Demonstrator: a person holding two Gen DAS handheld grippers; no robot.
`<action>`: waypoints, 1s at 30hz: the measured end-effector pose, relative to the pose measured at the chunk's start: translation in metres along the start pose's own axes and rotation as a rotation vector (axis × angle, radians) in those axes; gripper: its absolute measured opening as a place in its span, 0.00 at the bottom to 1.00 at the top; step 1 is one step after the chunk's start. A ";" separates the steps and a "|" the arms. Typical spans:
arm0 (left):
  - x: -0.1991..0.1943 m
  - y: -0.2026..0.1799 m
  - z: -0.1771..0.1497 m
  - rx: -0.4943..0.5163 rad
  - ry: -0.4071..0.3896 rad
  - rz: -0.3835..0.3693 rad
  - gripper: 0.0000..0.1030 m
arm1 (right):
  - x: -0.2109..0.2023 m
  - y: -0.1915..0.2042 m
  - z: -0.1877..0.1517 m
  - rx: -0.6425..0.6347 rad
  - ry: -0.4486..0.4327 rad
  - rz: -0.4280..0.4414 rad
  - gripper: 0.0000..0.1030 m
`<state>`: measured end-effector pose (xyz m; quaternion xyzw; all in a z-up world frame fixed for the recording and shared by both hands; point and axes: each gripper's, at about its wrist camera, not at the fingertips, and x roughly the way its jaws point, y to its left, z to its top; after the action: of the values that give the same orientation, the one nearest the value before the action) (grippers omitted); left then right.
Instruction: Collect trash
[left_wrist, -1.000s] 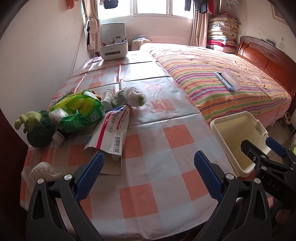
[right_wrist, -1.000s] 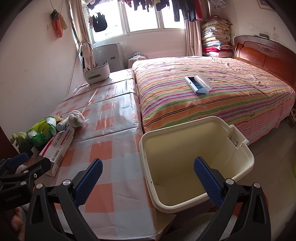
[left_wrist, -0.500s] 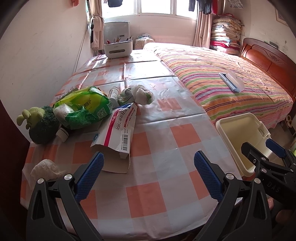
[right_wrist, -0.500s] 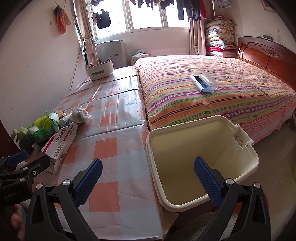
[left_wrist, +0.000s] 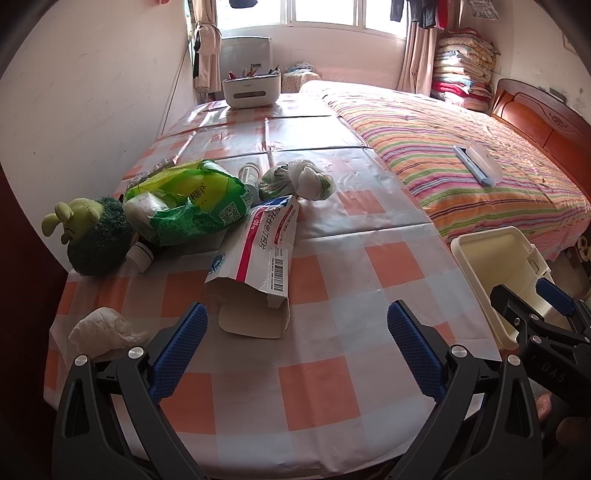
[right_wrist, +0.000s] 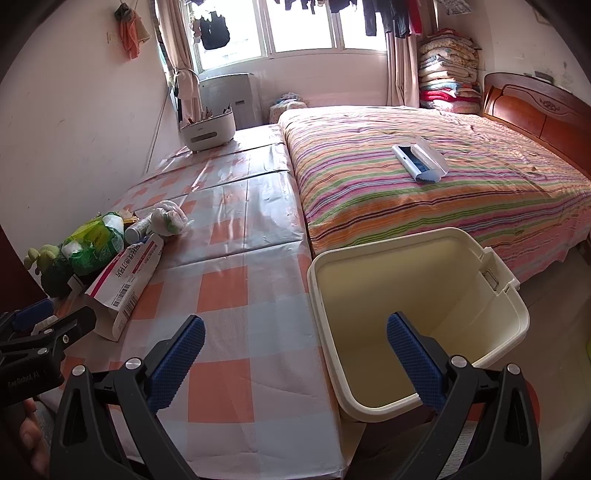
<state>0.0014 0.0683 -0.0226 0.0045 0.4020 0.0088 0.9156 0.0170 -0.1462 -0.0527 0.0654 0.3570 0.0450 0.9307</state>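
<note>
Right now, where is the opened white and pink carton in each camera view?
Left wrist: the carton lies centre-left on the checked table, ahead of the left tongs.
Right wrist: the carton lies at the left edge.
Shared landmark: the cream bin.

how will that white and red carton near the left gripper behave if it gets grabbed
The carton lies flat with its near flap open and looks empty, so it is probably light. Thin card walls will likely cave in under the pads rather than stay stiff. Being flat-sided, it should slide on the glossy tablecloth rather than roll. The left gripper is open just short of it.
</note>
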 end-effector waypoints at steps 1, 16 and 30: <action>0.000 0.002 0.000 -0.003 0.002 0.001 0.94 | 0.001 0.001 0.000 -0.001 0.002 0.001 0.94; 0.002 0.007 -0.003 -0.014 0.012 -0.007 0.94 | 0.003 0.009 0.000 -0.011 0.009 0.012 0.94; -0.009 0.062 -0.003 0.033 -0.033 0.046 0.94 | 0.009 0.019 -0.001 -0.030 0.024 0.021 0.93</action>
<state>-0.0074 0.1302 -0.0173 0.0289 0.3869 0.0234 0.9214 0.0224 -0.1265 -0.0560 0.0547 0.3667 0.0611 0.9267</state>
